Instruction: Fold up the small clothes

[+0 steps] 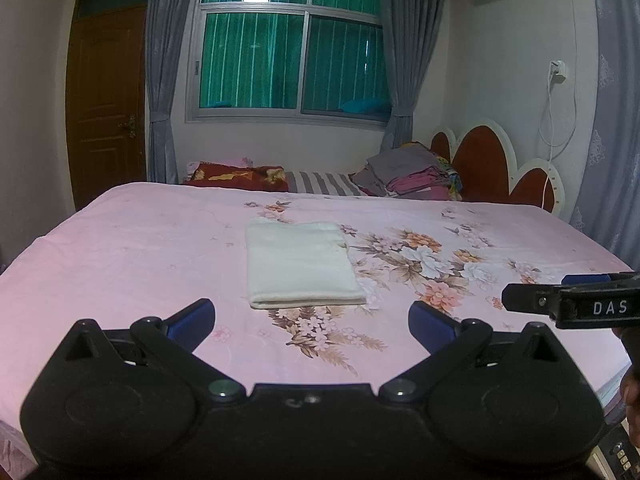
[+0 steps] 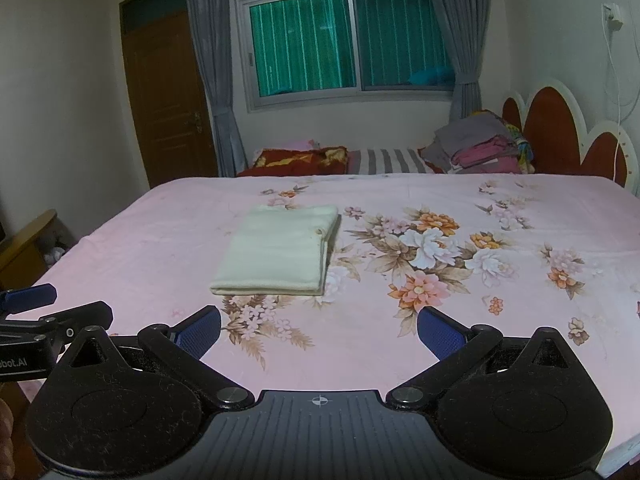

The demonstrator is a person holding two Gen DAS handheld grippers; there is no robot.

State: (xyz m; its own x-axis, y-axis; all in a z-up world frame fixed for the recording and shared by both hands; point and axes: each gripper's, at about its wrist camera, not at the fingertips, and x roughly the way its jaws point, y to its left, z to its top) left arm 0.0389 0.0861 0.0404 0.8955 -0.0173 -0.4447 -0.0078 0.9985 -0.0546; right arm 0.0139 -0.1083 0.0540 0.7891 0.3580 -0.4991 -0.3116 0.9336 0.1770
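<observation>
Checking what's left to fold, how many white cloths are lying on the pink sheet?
1. The cloth lies folded mid-sheet, ahead of both open grippers. The pile by the headboard may hide others.

In the left wrist view we see only the tip of the right tool; the picture's right edge cuts off its body. In the right wrist view the left tool is likewise cropped at the left edge. We cannot tell what garment the folded white cloth is. The stacked clothes by the headboard partly hide it.
</observation>
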